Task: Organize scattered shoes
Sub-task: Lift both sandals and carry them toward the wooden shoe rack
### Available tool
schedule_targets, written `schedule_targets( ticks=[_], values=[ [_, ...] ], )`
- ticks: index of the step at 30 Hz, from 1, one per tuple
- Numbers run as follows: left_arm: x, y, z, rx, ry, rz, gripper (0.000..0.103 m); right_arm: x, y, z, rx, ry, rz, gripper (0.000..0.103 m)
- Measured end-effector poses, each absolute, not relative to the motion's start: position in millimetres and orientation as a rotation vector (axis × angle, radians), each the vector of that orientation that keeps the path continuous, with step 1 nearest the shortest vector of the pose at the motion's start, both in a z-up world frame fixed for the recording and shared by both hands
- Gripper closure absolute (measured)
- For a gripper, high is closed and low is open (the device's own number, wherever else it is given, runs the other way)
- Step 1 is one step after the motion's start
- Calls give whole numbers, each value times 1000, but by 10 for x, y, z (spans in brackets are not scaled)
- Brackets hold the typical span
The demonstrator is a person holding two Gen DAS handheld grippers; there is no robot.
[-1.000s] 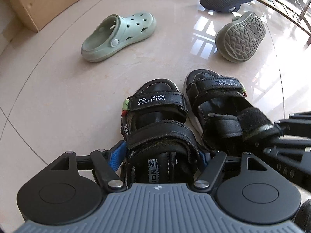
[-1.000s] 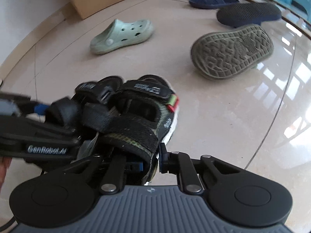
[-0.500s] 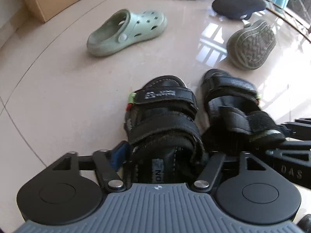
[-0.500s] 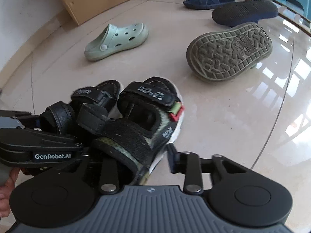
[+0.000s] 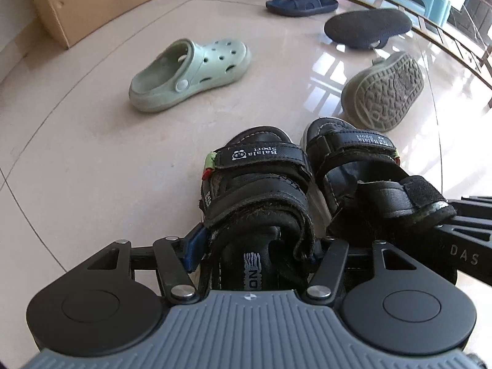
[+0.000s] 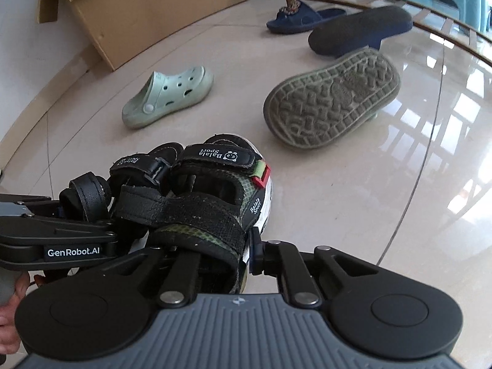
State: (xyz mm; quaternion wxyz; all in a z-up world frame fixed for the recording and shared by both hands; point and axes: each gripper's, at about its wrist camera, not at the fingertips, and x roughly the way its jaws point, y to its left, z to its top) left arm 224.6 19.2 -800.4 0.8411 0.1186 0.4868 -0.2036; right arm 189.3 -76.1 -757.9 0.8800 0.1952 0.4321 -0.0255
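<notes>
Holding one black Balala Sport sandal in each tool here, which makes sense if the point is to bring the pair together in one go instead of shuffling them one at a time. The left gripper [image 5: 255,243] has its fingers pinched around the heel end of the left sandal [image 5: 258,190], toes pointing away, and the right gripper [image 6: 209,246] looks clamped the same way on the right sandal [image 6: 215,196], though its left finger is buried under the straps so I'm partly guessing. The two sandals sit touching side by side, toes level and facing the same way, so the pairing step looks basically done and what's left is setting them down neatly. I can't tell for sure if the soles are on the tiled floor [image 5: 92,169] or just above it. Gripping at the heel keeps the loose velcro straps out of the way. Still scattered ahead: a pale green clog [image 5: 190,73] upright, its mate [image 5: 384,92] flipped with the tread showing, a navy slide [image 5: 301,1] upright and another dark one [image 5: 367,27] sole-up, with a cardboard box [image 6: 147,9] at the back left. I'd guess the clogs go next, and the flipped one needs turning over first
</notes>
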Motion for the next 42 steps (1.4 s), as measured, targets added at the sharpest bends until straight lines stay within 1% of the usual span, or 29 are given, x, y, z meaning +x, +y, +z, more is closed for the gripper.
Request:
schedule_targets(
  ticks=[5,9,13,16,24,26,29,30,31,32,33,36,38,39,42],
  values=[
    [2222,102,-7788,259,948,-397,41,1937,-797,-7371,386,828,-74,93],
    [2262,10,-7475,248,852,-366,41,2015,-856,-7117,368,768,-83,93],
    [2368,-57,-7075,214,778,-348,41,2171,-982,-6703,340,705,-85,93],
    [2470,-98,-6714,181,759,-340,41,2302,-1081,-6272,304,682,-78,93],
    [2618,-334,-5466,138,757,-353,41,2417,-1373,-5080,286,684,-96,93],
    [2634,-431,-5119,145,755,-368,41,2408,-1499,-4676,295,682,-116,93],
    [2691,-649,-4419,150,759,-405,41,2364,-1716,-4104,324,682,-154,93],
    [2698,-673,-4357,151,759,-408,41,2349,-1785,-3933,334,683,-165,93],
    [2718,-755,-4129,156,755,-421,41,2337,-1857,-3765,344,685,-176,93],
    [2733,-800,-4007,158,754,-427,41,2326,-1908,-3648,349,684,-182,93],
    [2776,-919,-3719,159,759,-444,41,2314,-1949,-3559,351,683,-187,93],
    [2850,-1118,-3339,166,762,-471,41,2283,-2242,-2974,371,670,-226,93],
    [2934,-1338,-2946,183,754,-505,41,2273,-2343,-2813,373,664,-238,93],
    [2965,-1413,-2825,191,750,-516,41,2276,-2480,-2610,377,656,-254,93],
    [3051,-1673,-2495,213,739,-549,41,2283,-2767,-2254,397,638,-286,93]
  ],
)
